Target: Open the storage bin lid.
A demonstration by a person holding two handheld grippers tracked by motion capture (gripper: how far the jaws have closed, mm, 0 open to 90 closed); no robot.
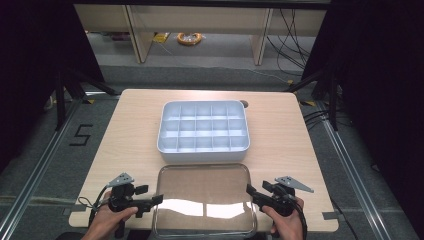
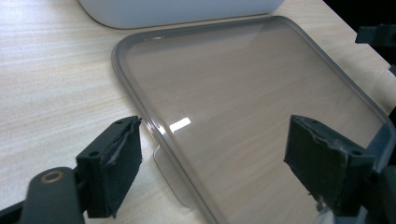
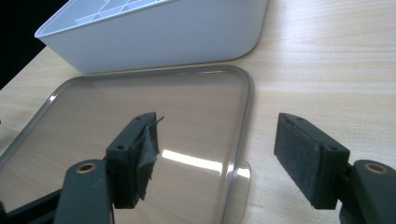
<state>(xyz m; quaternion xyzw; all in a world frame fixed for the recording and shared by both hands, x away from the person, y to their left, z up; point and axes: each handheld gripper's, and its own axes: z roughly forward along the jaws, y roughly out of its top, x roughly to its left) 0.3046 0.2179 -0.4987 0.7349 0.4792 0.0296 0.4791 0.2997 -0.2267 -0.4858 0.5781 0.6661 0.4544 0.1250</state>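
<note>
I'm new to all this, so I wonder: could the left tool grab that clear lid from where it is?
Probably yes. The left tool stands open with its jaws either side of the clear lid's near edge, where a small tab sticks out. Nothing lies between them; the white tray sits farther back.
</note>
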